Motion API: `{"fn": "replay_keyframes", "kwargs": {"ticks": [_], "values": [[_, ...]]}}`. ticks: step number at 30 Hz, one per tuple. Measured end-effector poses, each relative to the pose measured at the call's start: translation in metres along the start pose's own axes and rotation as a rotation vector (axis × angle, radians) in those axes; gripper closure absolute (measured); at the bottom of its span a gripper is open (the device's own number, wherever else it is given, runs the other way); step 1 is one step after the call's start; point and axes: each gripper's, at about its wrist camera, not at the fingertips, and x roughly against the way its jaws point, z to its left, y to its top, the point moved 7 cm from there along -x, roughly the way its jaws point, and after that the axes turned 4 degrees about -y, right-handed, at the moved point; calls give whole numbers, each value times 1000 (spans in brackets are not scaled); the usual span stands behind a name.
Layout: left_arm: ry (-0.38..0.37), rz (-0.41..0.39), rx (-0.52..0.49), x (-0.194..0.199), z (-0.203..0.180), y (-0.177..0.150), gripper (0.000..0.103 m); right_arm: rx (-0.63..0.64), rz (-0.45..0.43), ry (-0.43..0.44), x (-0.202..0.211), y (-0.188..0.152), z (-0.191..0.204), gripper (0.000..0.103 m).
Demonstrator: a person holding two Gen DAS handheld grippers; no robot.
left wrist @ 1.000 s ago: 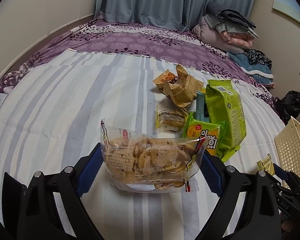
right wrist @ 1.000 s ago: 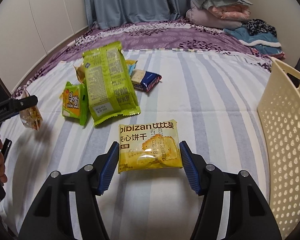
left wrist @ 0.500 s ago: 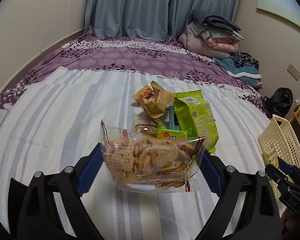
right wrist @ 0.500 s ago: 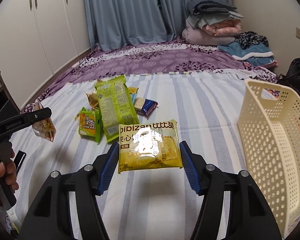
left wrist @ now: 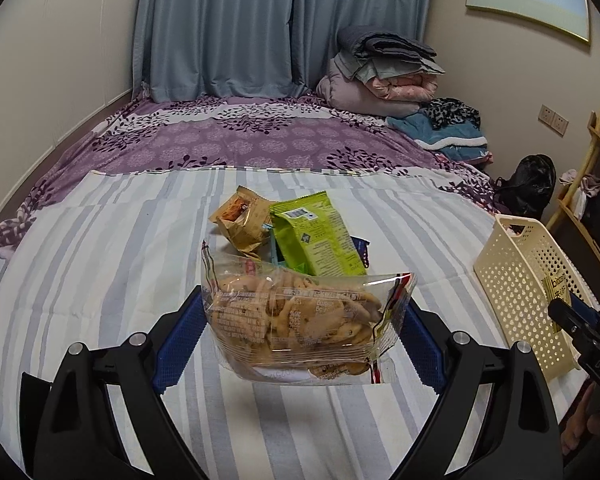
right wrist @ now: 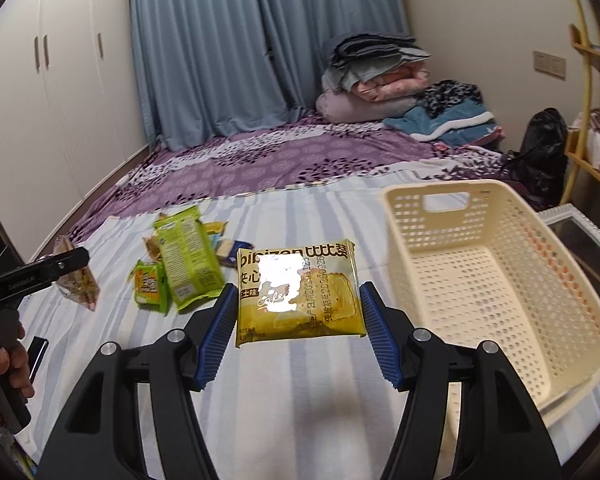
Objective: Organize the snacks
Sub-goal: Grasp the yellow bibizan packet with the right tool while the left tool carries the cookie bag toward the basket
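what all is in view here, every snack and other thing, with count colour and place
clear plastic bag of cookies: 1, tan cookies, held above bed
yellow foil biscuit packet: 1, yellow, held left of basket
cream perforated plastic basket: 1, cream, right on bed
tall green snack bag: 1, green, in pile
small green snack packet: 1, green, beside tall bag
crumpled tan snack bag: 1, tan, behind pile
striped bed sheet: 1, grey-white, under everything
folded blankets: stack, grey-pink, far corner
left gripper: 1, black-blue, shut
right gripper: 1, black-blue, shut

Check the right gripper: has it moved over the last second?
Yes. The right gripper, shut on the yellow biscuit packet, has risen off the striped bedspread and swung right toward the cream basket, now much fuller in view.
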Motion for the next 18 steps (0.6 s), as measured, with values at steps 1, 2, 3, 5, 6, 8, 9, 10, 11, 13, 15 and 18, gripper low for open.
{"fn": "replay_keyframes", "kwargs": {"ticks": [1, 2, 3, 5, 6, 8, 9, 10, 11, 13, 15, 18], "values": [[-5, -1, -7, 1, -5, 0, 12, -13, -3, -13, 3, -1, -8, 41], [-11, -3, -14, 2, -9, 0, 12, -31, -5, -27, 5, -1, -18, 41], [-18, -4, -21, 3, -14, 1, 12, -45, -7, -40, 7, -2, -27, 41], [-31, -9, -41, 4, -26, 3, 12, -68, -14, -68, 11, -3, -42, 41], [-35, -10, -50, 5, -31, 3, 12, -81, -18, -83, 13, -3, -51, 41], [-47, -12, -70, 6, -42, 4, 12, -105, -22, -107, 16, -4, -65, 41], [-51, -12, -79, 5, -46, 5, 12, -117, -24, -121, 18, -6, -73, 41], [-55, -12, -86, 6, -51, 4, 12, -124, -24, -129, 19, -7, -78, 41], [-61, -11, -92, 6, -56, 4, 12, -133, -25, -142, 19, -7, -85, 40], [-71, -8, -107, 6, -66, 4, 12, -146, -24, -160, 20, -9, -96, 40], [-78, -4, -123, 4, -75, 4, 12, -159, -22, -179, 20, -12, -105, 39], [-94, 5, -143, 1, -88, 5, 12, -177, -20, -196, 20, -16, -117, 39]]}}
